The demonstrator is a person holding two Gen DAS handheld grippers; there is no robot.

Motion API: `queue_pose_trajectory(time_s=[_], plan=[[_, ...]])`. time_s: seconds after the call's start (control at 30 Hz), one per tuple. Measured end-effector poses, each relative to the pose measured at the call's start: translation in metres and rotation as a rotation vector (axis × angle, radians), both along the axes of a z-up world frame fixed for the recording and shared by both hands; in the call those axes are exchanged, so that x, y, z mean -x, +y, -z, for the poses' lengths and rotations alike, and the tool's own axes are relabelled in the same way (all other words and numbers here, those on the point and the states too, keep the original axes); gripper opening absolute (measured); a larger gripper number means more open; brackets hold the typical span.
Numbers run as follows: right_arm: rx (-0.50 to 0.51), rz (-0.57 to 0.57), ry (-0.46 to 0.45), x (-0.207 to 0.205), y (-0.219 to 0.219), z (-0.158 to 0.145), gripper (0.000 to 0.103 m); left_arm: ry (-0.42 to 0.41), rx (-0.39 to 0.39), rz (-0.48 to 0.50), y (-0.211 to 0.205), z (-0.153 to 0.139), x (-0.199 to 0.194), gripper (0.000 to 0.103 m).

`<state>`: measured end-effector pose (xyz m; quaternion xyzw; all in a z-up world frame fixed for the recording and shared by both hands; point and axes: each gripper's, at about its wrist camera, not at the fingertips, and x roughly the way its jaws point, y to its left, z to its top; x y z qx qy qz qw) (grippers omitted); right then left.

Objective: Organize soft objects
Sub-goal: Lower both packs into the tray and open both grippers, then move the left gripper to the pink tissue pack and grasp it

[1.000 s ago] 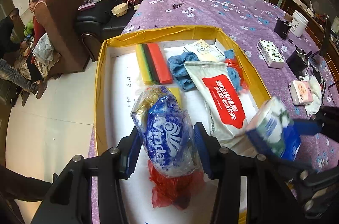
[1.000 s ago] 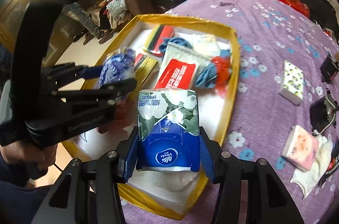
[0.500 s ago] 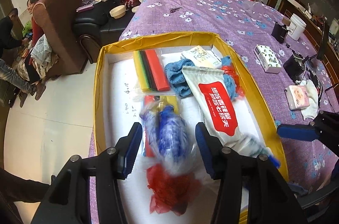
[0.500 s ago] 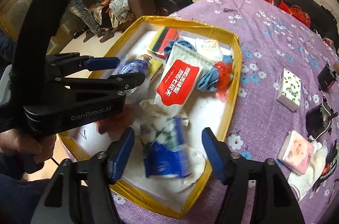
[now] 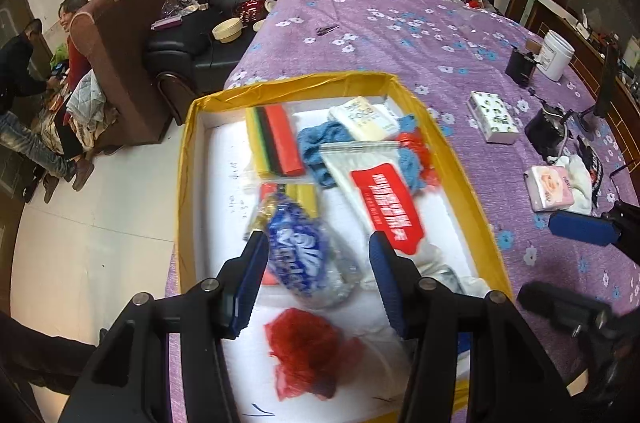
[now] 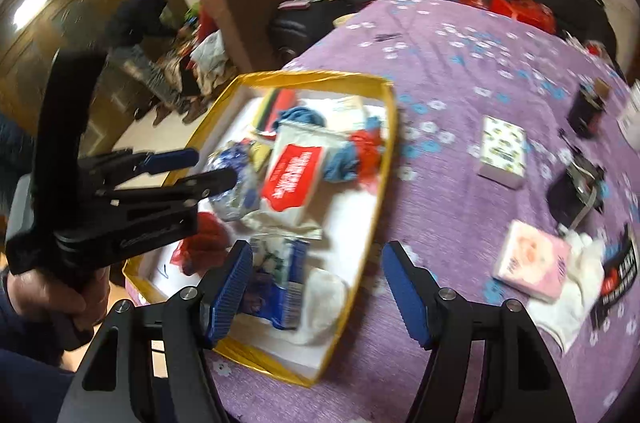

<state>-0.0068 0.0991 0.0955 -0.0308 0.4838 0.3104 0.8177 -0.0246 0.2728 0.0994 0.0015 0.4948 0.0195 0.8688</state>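
**Both packs down in the tray, jaws spread and empty**

The left gripper (image 5: 316, 259) is hovering with its jaws spread wide, gripping nothing; the blue crinkly plastic tissue roll pack (image 5: 298, 255) is lying loose between and just below them on the white floor of the yellow-rimmed shallow cardboard tray (image 5: 188, 159). Its long axis is running diagonally, the gathered gold-tinted end pointing away from the jaws and to their left, the fatter end nearer the right-hand jaw.

The right gripper (image 6: 316, 287) is likewise spread and holding nothing. The blue-and-white floral soft tissue packet (image 6: 280, 279) is resting in the tray's near corner, just beside the left-hand jaw, apparently lengthwise along the jaws' line, though blur makes this uncertain.

This looks like the release step just finishing. Next, probably, the right jaws are needing to swing right across the purple flowered counter (image 6: 460, 71) toward the pink soft tissue packet (image 6: 532, 259), square to its short sides.
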Motion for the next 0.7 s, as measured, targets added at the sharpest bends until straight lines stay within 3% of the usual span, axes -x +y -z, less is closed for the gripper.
queue_pose_trajectory(time_s=[0.7], plan=[[-0.039, 0.286, 0.090, 0.008, -0.135, 0.010, 0.072, 0.012, -0.016, 0.154, -0.105, -0.004, 0.003, 0.052]])
